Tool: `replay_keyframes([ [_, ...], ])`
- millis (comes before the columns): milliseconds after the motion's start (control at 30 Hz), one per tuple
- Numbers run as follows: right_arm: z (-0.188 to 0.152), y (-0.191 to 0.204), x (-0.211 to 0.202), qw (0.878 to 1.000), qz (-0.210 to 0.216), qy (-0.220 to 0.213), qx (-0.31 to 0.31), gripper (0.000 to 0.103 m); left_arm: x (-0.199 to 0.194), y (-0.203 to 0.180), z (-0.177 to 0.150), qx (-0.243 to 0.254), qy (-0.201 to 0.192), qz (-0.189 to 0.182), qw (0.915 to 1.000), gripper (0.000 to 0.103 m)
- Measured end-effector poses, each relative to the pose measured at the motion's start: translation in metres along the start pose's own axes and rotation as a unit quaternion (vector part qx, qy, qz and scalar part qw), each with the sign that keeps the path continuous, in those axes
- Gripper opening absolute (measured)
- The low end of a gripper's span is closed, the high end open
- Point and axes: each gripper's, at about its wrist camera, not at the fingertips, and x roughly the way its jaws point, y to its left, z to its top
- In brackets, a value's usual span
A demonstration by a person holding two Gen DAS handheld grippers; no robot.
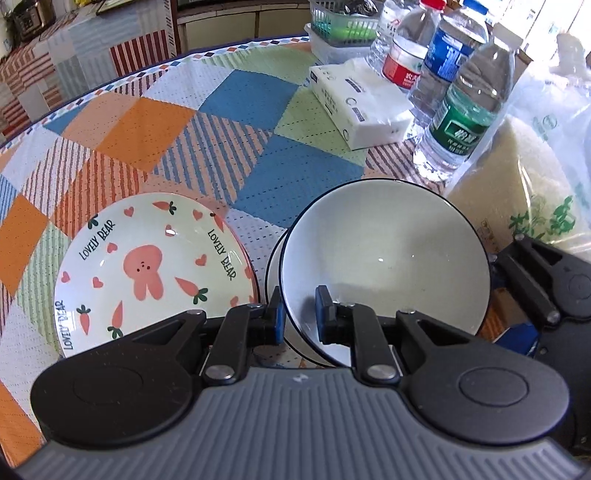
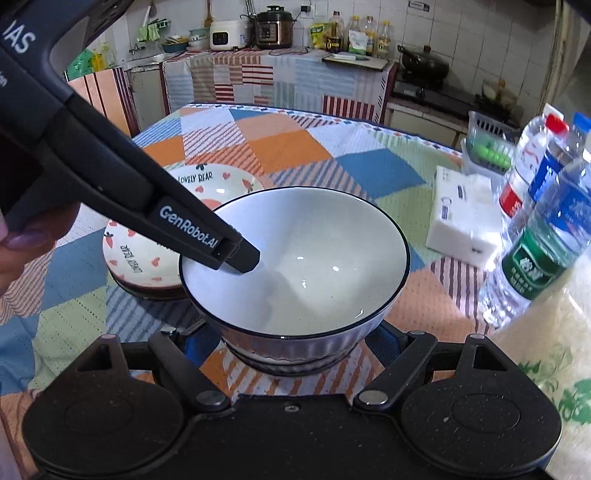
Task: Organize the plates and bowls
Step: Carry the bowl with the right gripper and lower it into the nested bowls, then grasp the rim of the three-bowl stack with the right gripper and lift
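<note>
A white bowl with a dark blue rim (image 1: 384,258) (image 2: 303,254) sits nested on a second like bowl whose rim (image 1: 272,273) shows beneath it. My left gripper (image 1: 300,314) is shut on the upper bowl's near rim, one finger inside and one outside; its finger (image 2: 236,251) reaches into the bowl in the right wrist view. My right gripper (image 2: 291,343) is open, its fingers low on either side of the bowl stack's base. A plate with a pink rabbit and carrots (image 1: 147,273) (image 2: 207,188) lies left of the bowls.
Three water bottles (image 1: 461,110) (image 2: 543,236), a tissue pack (image 1: 362,103) (image 2: 465,218) and a bag of rice (image 1: 524,192) stand right of the bowls. A basket (image 1: 343,22) sits at the table's far edge. The patchwork tablecloth (image 1: 184,129) covers the table.
</note>
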Motion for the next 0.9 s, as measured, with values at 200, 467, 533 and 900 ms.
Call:
replay_keyframes([
  [200, -0.002, -0.004, 0.003, 1.000, 0.013, -0.002, -0.021, 0.090, 0.011, 0.000, -0.003, 0.018, -0.016, 0.039, 0.9989, 0.015],
  [467, -0.009, 0.003, 0.005, 0.999, 0.004, -0.007, -0.043, 0.090, 0.016, -0.009, -0.015, 0.046, -0.035, 0.071, 0.9958, 0.016],
  [533, -0.012, 0.004, 0.000, 0.999, -0.004, -0.017, -0.027, 0.090, 0.008, -0.002, -0.017, 0.015, -0.043, 0.051, 0.9976, 0.021],
  [900, -0.028, 0.006, -0.033, 0.997, 0.017, -0.074, 0.015, 0.093, -0.031, 0.043, -0.033, -0.138, -0.051, -0.069, 0.9867, 0.041],
])
